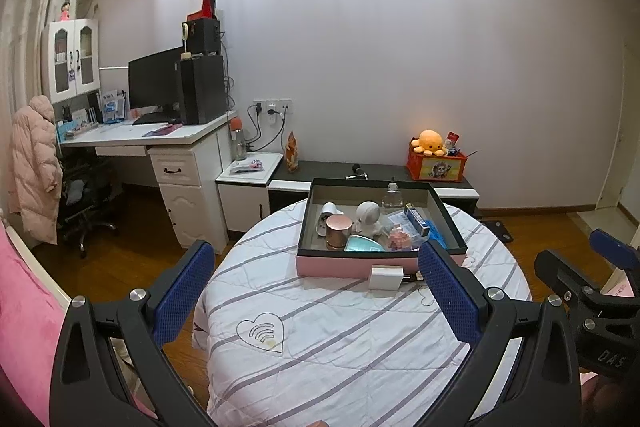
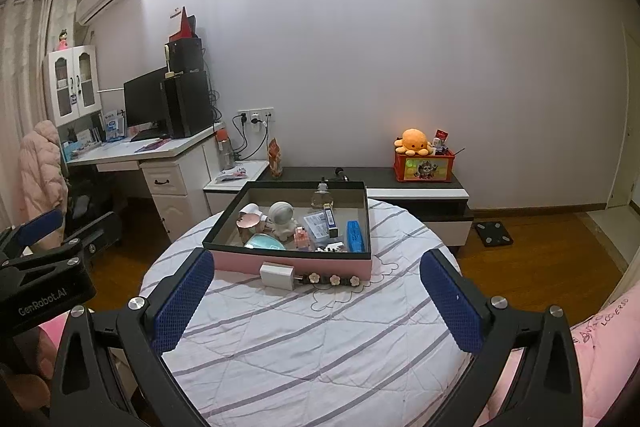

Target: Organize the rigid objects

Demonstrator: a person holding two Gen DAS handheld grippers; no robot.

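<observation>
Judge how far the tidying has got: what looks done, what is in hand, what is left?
Done: the pink box already holds the astronaut figure, copper cup and blue case. In hand: nothing; left gripper and right gripper are both open. Left: the white charger and flower hair clip lie outside on the quilt.

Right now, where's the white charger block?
The white charger block lies on the striped quilt, outside the box, against the pink front wall of the box, left of the flower hair clip.
</observation>
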